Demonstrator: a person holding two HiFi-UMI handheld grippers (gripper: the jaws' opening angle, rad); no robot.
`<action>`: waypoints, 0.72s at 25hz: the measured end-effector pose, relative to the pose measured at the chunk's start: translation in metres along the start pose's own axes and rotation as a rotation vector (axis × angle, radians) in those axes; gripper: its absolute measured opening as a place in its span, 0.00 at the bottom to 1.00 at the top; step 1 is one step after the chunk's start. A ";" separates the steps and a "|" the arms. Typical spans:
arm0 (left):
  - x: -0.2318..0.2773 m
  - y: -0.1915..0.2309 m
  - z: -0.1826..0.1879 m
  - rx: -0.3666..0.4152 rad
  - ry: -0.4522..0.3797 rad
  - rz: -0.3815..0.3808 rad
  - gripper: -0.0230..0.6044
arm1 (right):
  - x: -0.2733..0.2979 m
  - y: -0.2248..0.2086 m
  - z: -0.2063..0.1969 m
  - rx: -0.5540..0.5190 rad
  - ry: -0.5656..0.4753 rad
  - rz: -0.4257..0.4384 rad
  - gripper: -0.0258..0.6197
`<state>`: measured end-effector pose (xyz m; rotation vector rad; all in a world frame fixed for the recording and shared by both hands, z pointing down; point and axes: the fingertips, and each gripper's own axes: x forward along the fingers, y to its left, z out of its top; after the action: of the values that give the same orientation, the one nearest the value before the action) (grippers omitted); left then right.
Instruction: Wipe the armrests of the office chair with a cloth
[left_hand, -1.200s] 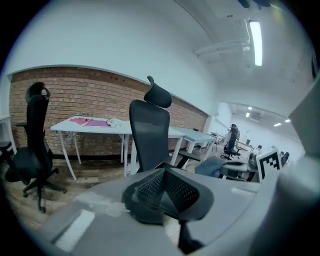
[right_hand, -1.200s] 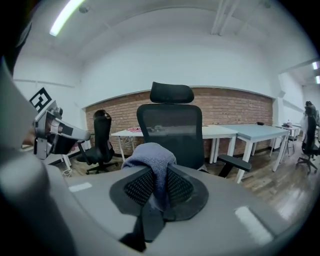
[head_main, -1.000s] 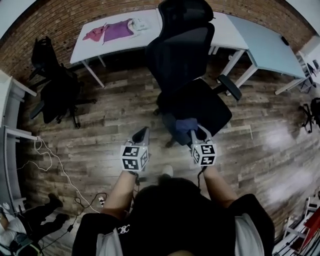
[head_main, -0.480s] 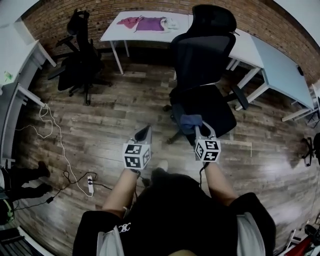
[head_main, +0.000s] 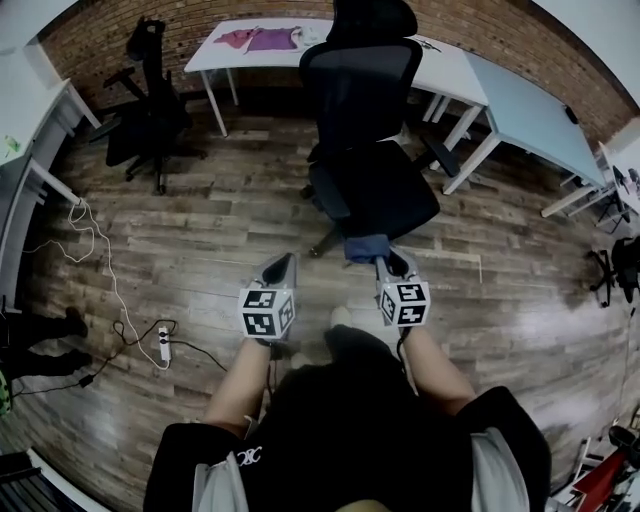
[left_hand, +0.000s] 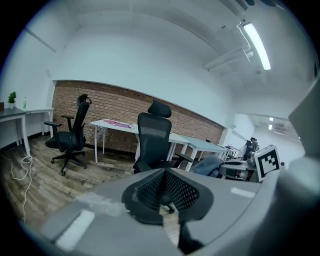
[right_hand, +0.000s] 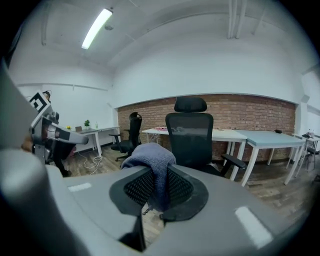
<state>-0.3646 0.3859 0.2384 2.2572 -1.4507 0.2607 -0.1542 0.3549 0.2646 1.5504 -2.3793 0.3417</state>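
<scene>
1. Standing person seen from above, gripper in each hand, facing a black office chair (head_main: 375, 190) on a wood floor (head_main: 220, 225).
2. R gripper (head_main: 380, 260): jaws clamped on a blue cloth (head_main: 365, 247), which bunches above the pads and hangs betw. them.
3. Cloth is held low, in front of the seat, apart from the chair; nearest armrest (head_main: 325, 197) is up and to the left, other armrest (head_main: 446, 158) well apart.
4. L gripper (head_main: 282, 267): jaws closed together, nothing betw. them, beside the R gripper over bare floor.
5. Behind the chair, a white desk (head_main: 455, 70) w/ pink clothes (head_main: 255, 39); second chair (head_main: 150, 115) far left; white cable (head_main: 95, 260) on floor.
</scene>
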 end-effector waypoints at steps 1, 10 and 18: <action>-0.005 -0.008 -0.001 0.001 -0.003 0.006 0.05 | -0.011 -0.005 -0.003 0.004 0.001 -0.006 0.13; -0.017 -0.109 -0.003 0.028 -0.043 0.041 0.05 | -0.104 -0.070 -0.013 0.028 -0.053 0.031 0.13; -0.005 -0.251 -0.057 -0.065 -0.070 0.134 0.05 | -0.209 -0.149 -0.046 -0.071 -0.102 0.264 0.12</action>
<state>-0.1368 0.5050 0.2212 2.1406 -1.6260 0.1742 0.0675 0.4894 0.2391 1.2527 -2.6502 0.2342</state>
